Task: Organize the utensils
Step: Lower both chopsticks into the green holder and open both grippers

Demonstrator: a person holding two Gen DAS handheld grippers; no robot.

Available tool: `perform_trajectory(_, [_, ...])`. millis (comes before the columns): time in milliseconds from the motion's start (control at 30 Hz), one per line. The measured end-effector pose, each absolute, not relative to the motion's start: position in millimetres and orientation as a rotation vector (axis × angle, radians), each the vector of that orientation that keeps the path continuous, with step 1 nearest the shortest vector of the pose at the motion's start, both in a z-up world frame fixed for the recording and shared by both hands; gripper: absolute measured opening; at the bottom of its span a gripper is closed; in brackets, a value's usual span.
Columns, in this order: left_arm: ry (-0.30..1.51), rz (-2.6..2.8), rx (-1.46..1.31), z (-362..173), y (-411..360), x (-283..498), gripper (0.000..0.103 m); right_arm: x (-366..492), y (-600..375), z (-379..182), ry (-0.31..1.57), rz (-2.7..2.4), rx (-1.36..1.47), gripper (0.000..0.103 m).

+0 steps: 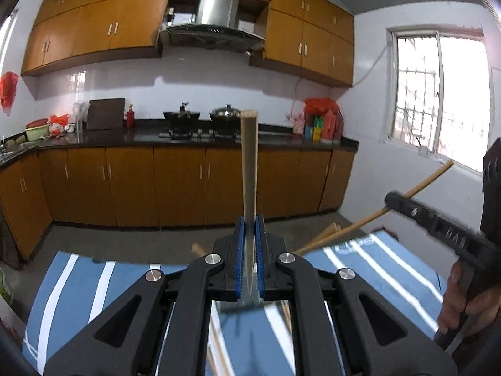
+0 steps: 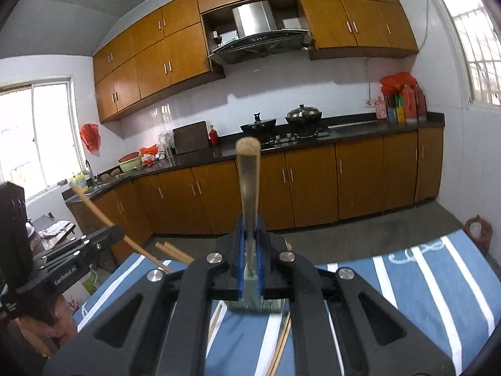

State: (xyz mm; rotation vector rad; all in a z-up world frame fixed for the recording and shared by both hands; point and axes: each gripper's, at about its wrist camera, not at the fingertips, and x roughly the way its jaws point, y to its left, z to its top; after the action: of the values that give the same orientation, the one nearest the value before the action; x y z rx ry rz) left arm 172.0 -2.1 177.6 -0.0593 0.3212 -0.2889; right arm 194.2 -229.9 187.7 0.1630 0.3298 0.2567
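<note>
— What's she got hold of there?

— A chopstick in each. The left tongs (image 1: 250, 228) are pinching a wooden chopstick (image 1: 249, 163) between the blue pads (image 1: 240, 250), and it sticks straight out ahead, blunt end forward. The right tongs (image 2: 249, 232) are pinching another chopstick (image 2: 248, 181) the same way.

— Both off the surface?

— Yes, both held in the air over the counter (image 2: 422, 282), the one with the blue cloth and white stripes. From the left side you see the right tongs (image 1: 394, 199) off to the right with their chopstick (image 1: 429, 177) slanting up toward the window (image 1: 438, 94), and a hand (image 1: 463, 300) wrapped round the grip.

— Any more chopsticks about?

— A few lying on the striped cloth. Two blunt ends (image 2: 162, 245) poke out past the far edge, just left of the right tongs, and a couple more (image 2: 281, 341) lie under the tongs, running toward me. Blurred, so I can't count them properly.

— And behind all that?

— A kitchen. Brown lower cabinets (image 1: 175, 185), a dark worktop with a stove, a wok (image 1: 181, 117) and a lidded pot (image 1: 226, 114) on it, the range hood (image 1: 213, 28) above. Bottles and a red bag (image 2: 402, 98) in the corner by the window.
</note>
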Motion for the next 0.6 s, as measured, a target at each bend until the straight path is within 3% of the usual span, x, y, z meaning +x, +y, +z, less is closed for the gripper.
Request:
perform_trajectory(233, [0.285,-0.227,-0.095,183.6,-10.1,209.2,0.007,254.9,-213.1,175.7,0.449,0.234,0.127,0.008])
perform_trajectory(600, [0.359,-0.208,-0.089,146.9,-15.2,240.7,0.007,297.0,-209.6,144.3,0.565,0.240,0.140,0.008])
